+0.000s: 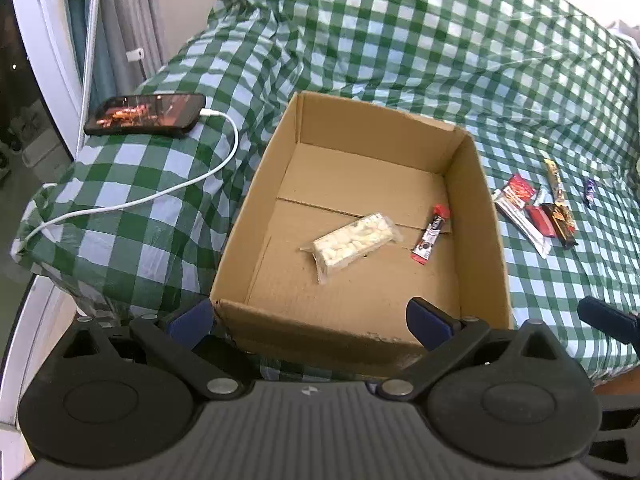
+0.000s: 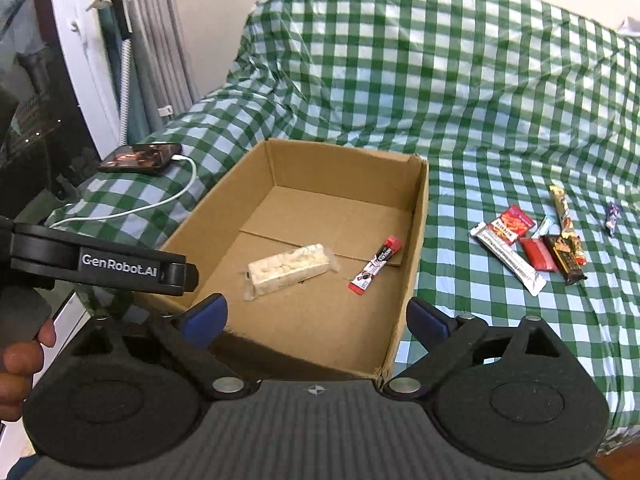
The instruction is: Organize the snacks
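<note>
An open cardboard box (image 1: 476, 184) (image 2: 416, 216) sits on a green checked cloth. Inside lie a clear pack of white puffed snack (image 1: 352, 240) (image 2: 286, 268) and a red and white snack stick (image 1: 432, 236) (image 2: 374, 266). Several loose snack packets (image 1: 532, 208) (image 2: 532, 244) lie on the cloth right of the box, with a small purple one (image 1: 589, 192) (image 2: 612, 218) further right. My left gripper (image 1: 310, 316) is open and empty at the box's near wall. My right gripper (image 2: 316, 316) is open and empty above the box's near end. The left gripper's body (image 2: 100, 264) shows at left in the right wrist view.
A black phone (image 1: 146, 114) (image 2: 140, 158) with a lit screen lies left of the box on a white charging cable (image 1: 160, 196) (image 2: 160, 204). A white door frame (image 1: 44, 40) and grey poles (image 2: 160, 40) stand at the left. The checked cloth (image 1: 400, 20) rises behind the box.
</note>
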`<state>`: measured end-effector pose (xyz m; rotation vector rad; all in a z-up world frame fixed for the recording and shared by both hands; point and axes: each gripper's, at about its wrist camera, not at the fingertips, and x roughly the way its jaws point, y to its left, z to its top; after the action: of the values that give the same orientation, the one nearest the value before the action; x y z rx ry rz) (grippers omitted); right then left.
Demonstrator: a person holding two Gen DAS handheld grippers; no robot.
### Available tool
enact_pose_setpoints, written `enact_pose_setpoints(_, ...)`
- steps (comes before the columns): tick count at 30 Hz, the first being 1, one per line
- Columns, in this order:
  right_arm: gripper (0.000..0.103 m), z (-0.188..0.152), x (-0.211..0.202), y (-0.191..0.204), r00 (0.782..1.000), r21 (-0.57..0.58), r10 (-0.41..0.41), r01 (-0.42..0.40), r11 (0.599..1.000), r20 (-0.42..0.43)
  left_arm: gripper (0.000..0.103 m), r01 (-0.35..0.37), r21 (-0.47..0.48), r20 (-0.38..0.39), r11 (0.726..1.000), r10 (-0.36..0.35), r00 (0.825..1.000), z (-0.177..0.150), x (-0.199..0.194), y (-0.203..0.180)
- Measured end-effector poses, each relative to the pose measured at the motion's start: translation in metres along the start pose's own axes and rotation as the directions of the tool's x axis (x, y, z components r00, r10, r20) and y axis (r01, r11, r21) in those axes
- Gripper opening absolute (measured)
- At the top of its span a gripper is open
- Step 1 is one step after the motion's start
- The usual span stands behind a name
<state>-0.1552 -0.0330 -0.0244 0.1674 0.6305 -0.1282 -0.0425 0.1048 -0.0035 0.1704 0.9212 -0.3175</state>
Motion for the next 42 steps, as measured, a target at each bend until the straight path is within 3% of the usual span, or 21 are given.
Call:
enact_pose_setpoints(14, 0.101, -0.010, -0.040, 0.005, 0.997, -0.003, -0.007, 0.008, 1.000, 0.081, 0.103, 0.009, 0.015, 0.072, 1.000, -0.010, 0.997, -0.015, -0.038, -0.002)
enact_pose_setpoints(42, 0.102, -0.017, -0.053, 0.003, 0.995, 0.000, -0.007, 0.007, 1.000, 0.098, 0.103, 0.007, 0.017, 0.089, 1.000, -0.008, 0.996, -0.022, -0.050, -0.003)
